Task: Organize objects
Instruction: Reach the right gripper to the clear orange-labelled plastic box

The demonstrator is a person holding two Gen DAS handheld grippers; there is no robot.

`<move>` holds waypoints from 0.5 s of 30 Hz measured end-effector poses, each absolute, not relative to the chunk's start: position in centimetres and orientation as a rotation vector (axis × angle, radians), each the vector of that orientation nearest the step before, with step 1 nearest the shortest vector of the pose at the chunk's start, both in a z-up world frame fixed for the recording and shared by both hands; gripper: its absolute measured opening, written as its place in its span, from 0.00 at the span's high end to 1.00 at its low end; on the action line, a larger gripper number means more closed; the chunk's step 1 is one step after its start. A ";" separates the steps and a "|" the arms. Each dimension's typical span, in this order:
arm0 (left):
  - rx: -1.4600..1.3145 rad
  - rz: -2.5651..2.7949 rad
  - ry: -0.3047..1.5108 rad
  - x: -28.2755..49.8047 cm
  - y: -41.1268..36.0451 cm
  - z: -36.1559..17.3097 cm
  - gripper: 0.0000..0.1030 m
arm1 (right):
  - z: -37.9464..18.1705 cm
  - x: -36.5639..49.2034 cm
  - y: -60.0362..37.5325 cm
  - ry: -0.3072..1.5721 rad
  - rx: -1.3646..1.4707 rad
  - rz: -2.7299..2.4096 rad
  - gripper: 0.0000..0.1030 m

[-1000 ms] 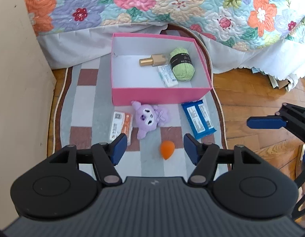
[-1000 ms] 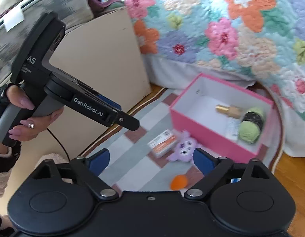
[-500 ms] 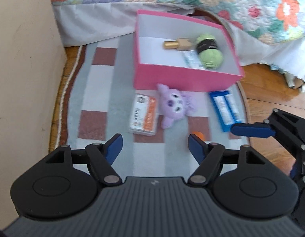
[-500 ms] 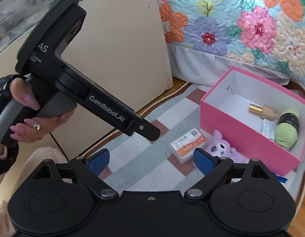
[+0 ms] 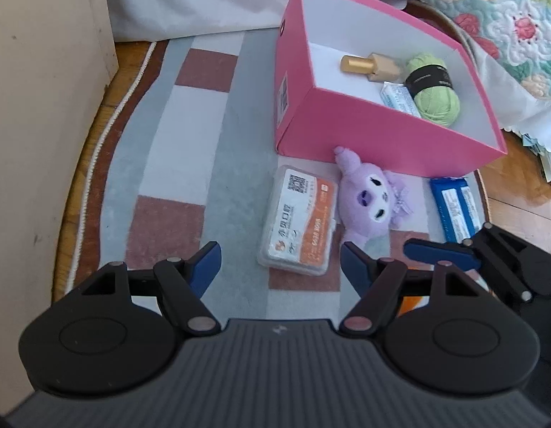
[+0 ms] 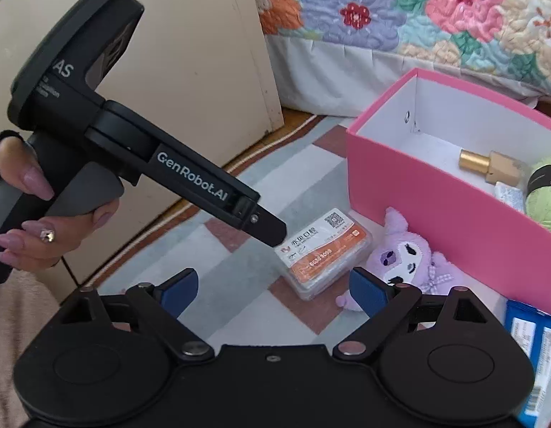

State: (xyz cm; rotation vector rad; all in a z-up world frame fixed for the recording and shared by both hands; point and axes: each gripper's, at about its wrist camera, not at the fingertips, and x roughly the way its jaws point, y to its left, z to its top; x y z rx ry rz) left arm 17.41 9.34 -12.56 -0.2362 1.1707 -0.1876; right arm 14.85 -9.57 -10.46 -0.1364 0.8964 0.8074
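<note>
Left gripper [image 5: 281,265] jaws spread, empty, above the orange-labelled clear case [image 5: 299,224] on the checked rug [image 5: 183,135]. Right gripper [image 6: 273,290] also spread, empty. Purple plush [image 5: 370,201] touches case, lies against pink box [image 5: 364,125] front wall. Blue packet [image 5: 455,208] near rug's right edge.

The left gripper [image 5: 281,264] hangs wide open just before the clear orange-labelled case [image 5: 298,223]. The case lies beside the purple plush [image 5: 370,201], near the pink box [image 5: 364,132].

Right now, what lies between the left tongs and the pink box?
In the left wrist view, the orange-and-white case lies on the rug between the left tongs and the pink box.
</note>
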 end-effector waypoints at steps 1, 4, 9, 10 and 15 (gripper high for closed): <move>-0.240 -0.180 1.159 17.5 9.3 -13.0 0.29 | -11.1 15.1 -9.3 0.898 -0.132 0.807 0.09; -0.226 -0.139 1.167 18.1 9.3 -14.3 0.29 | -12.8 15.8 -8.4 0.912 -0.125 0.796 0.09; -0.259 -0.115 1.153 19.2 10.0 -16.1 0.32 | -15.4 16.5 -7.5 0.931 -0.143 0.737 0.11; -0.275 -0.120 1.154 19.3 10.2 -16.5 0.32 | -15.8 16.7 -7.5 0.935 -0.130 0.725 0.11; -0.295 -0.162 1.115 19.4 9.6 -17.0 0.38 | -16.5 17.4 -7.3 0.939 -0.094 0.699 0.13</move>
